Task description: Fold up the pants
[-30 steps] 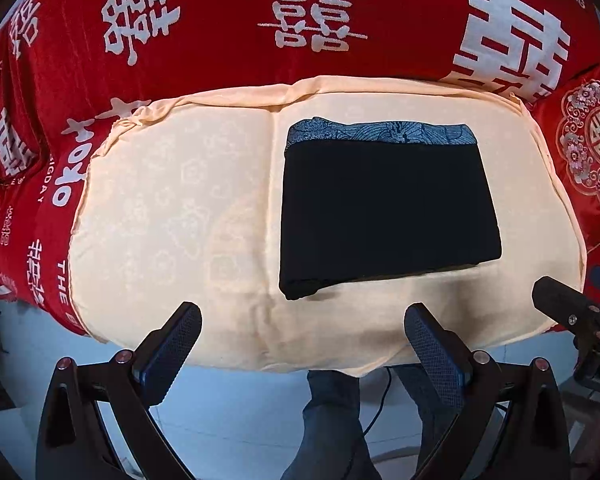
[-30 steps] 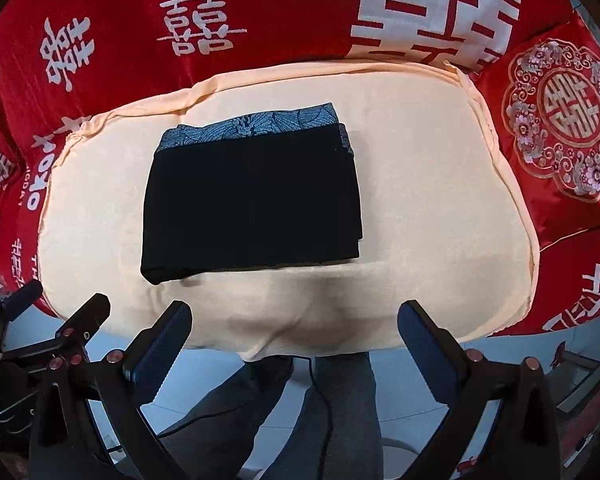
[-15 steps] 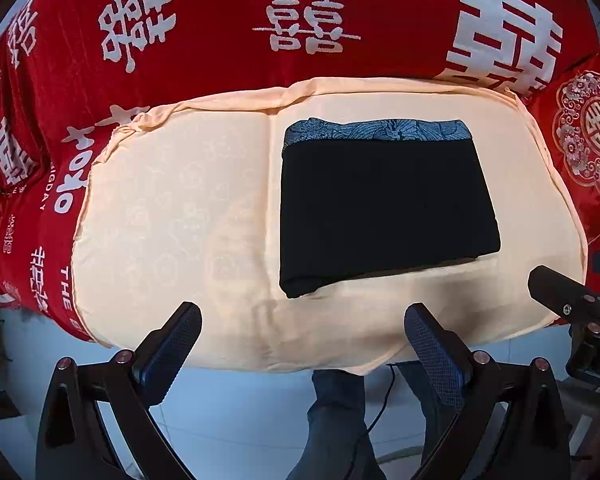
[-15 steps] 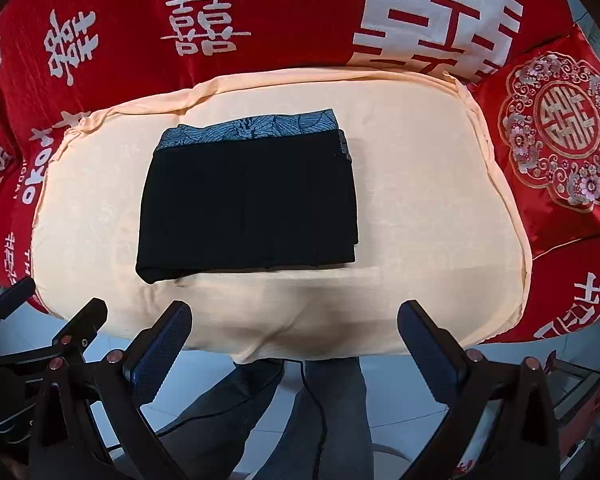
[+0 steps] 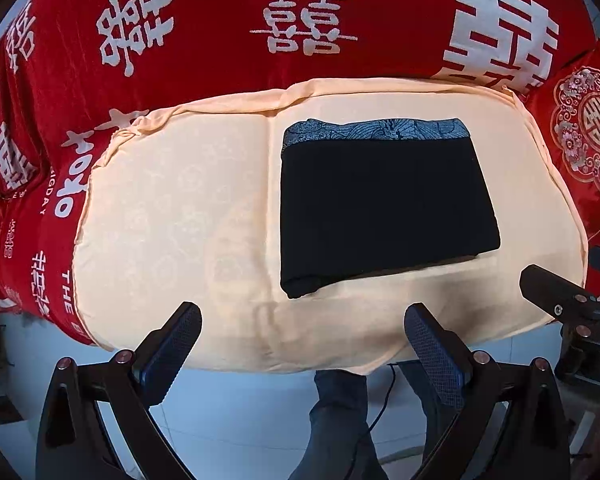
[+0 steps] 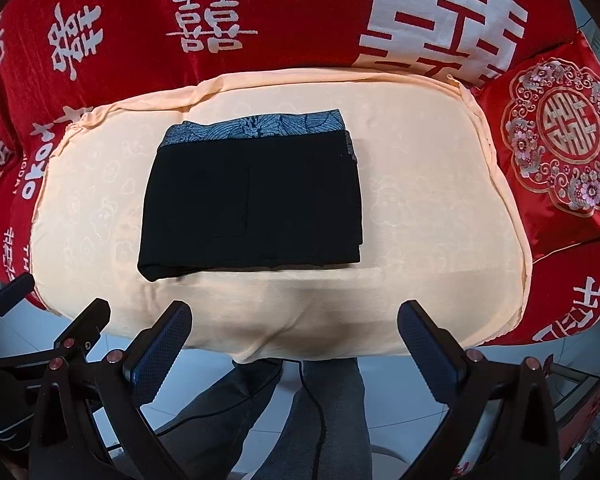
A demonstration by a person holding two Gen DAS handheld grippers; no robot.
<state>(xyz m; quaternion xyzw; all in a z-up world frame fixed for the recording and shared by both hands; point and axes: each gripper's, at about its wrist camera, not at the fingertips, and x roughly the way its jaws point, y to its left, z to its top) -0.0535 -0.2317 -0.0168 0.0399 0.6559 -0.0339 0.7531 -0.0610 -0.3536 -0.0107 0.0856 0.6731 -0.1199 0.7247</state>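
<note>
Red sofa cover (image 5: pixel 220 64) with white characters, spread wide behind. Peach cushion cover (image 5: pixel 172 208) across the seat. Black pants (image 5: pixel 384 208) folded into a rectangle, patterned grey waistband (image 5: pixel 376 131) at the far edge, lying flat on the cushion. Embroidered red pillow (image 6: pixel 556 136) at right. Left gripper (image 5: pixel 302 336) released, empty, hanging off the near edge. Right gripper (image 6: pixel 296 332) likewise spread, holding nothing.

A peach satin cloth (image 6: pixel 420 208) overlies a red bedspread with white characters (image 6: pixel 140 20). A red embroidered cushion (image 6: pixel 556 152) sits at the cloth's right edge
</note>
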